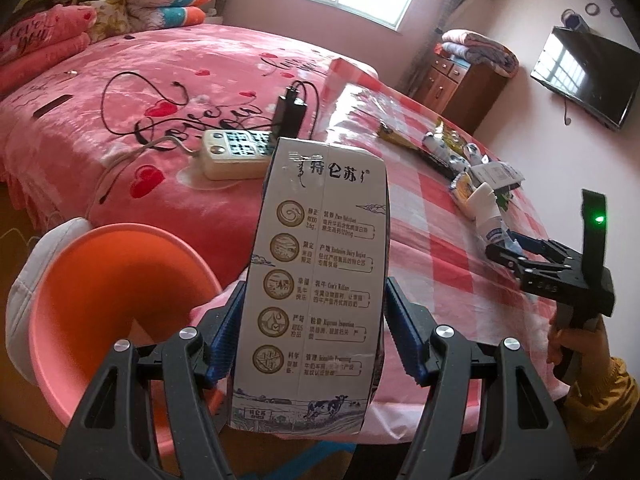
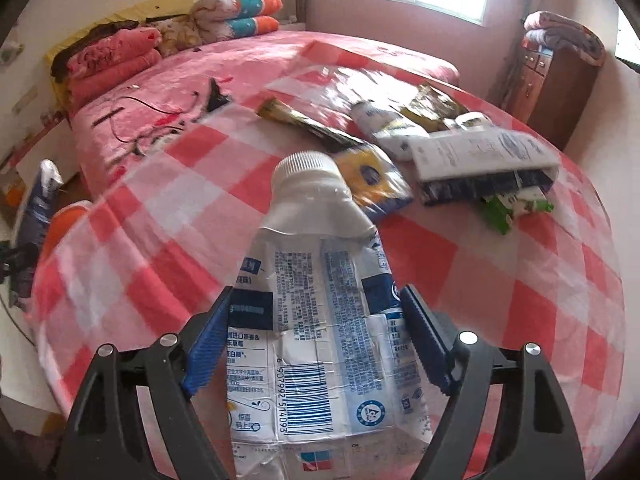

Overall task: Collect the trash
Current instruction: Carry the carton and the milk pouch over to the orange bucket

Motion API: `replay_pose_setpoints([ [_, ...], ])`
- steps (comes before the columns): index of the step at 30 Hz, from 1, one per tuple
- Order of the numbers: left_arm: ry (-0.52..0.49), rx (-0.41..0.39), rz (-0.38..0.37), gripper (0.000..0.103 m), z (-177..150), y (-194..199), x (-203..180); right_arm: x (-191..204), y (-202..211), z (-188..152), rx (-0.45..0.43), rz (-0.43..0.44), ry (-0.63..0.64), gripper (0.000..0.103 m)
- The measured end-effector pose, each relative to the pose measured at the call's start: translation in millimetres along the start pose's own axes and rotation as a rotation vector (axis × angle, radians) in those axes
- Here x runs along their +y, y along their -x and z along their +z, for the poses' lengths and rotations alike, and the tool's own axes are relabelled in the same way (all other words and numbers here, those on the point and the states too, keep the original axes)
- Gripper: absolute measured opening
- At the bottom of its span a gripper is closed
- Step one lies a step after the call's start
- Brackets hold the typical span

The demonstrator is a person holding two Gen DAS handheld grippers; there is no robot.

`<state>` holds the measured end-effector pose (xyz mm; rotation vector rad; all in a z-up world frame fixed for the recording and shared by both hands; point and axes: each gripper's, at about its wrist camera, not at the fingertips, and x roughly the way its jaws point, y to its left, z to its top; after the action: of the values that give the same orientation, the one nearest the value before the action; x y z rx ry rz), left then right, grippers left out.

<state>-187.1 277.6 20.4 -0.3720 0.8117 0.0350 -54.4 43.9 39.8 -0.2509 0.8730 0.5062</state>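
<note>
In the left wrist view, the left gripper (image 1: 314,332) filled the lower centre of the frame, its blue pads pressed against both sides of an upright milk carton (image 1: 316,280). Left of it sat an orange bin (image 1: 100,300). Beyond lay a checked tablecloth (image 1: 420,216), then a pink bed (image 1: 140,92).

In the right wrist view, the right gripper (image 2: 316,336) sat at the bottom, its jaws wide apart, closed on a crumpled white capped carton (image 2: 312,300). Further wrappers (image 2: 440,140) lay at upper right.
</note>
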Motion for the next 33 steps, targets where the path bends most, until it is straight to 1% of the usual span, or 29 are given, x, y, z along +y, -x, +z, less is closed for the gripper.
replay_pose_setpoints([
  [3, 0.016, -0.017, 0.013, 0.067, -1, 7, 8, 17, 10, 11, -0.022, 0.055, 0.013, 0.081],
  [4, 0.023, -0.023, 0.02, 0.067, -1, 9, 12, 24, 13, 15, -0.028, 0.078, 0.017, 0.076],
  [5, 0.032, -0.031, 0.027, 0.067, -2, 12, 16, 32, 17, 20, -0.035, 0.112, 0.025, 0.058],
  [6, 0.036, -0.035, 0.033, 0.067, -2, 14, 19, 42, 19, 26, -0.031, 0.153, 0.033, 0.025],
  [7, 0.044, -0.042, 0.042, 0.067, -3, 16, 23, 50, 19, 30, -0.022, 0.134, 0.036, 0.021],
  [8, 0.051, -0.047, 0.048, 0.067, -3, 18, 26, 60, 21, 35, -0.028, 0.175, 0.048, 0.021],
  [9, 0.064, -0.054, 0.053, 0.067, -4, 21, 31, 70, 20, 40, -0.016, 0.211, 0.065, 0.021],
  [10, 0.077, -0.06, 0.057, 0.067, -5, 22, 35, 77, 17, 42, -0.004, 0.223, 0.08, 0.021],
  [13, 0.111, -0.064, 0.071, 0.067, -9, 25, 48, 99, 10, 42, 0.004, 0.223, 0.122, 0.022],
  [14, 0.116, -0.065, 0.075, 0.067, -10, 25, 51, 102, 6, 40, 0.014, 0.224, 0.125, 0.023],
  [15, 0.123, -0.064, 0.079, 0.067, -12, 25, 54, 102, 5, 38, 0.014, 0.219, 0.124, 0.032],
  [16, 0.128, -0.062, 0.08, 0.067, -14, 25, 57, 100, 6, 37, -0.002, 0.218, 0.122, 0.062],
  [18, 0.137, -0.06, 0.084, 0.067, -16, 24, 62, 92, 4, 35, 0.012, 0.215, 0.118, 0.087],
  [20, 0.143, -0.058, 0.084, 0.067, -16, 21, 65, 78, 5, 30, 0.015, 0.195, 0.087, 0.087],
  [24, 0.139, -0.051, 0.091, 0.067, -17, 17, 66, 57, 8, 14, 0.034, 0.202, 0.023, 0.087],
  [27, 0.14, -0.043, 0.102, 0.067, -19, 13, 69, 50, 0, 6, 0.075, 0.21, -0.022, 0.088],
  [29, 0.146, -0.038, 0.106, 0.067, -20, 12, 70, 48, -6, 6, 0.095, 0.234, -0.056, 0.088],
  [30, 0.148, -0.036, 0.113, 0.067, -21, 11, 71, 48, -9, 8, 0.099, 0.232, -0.062, 0.088],
  [33, 0.156, -0.034, 0.128, 0.067, -21, 11, 75, 55, -18, 22, 0.088, 0.191, -0.048, 0.092],
])
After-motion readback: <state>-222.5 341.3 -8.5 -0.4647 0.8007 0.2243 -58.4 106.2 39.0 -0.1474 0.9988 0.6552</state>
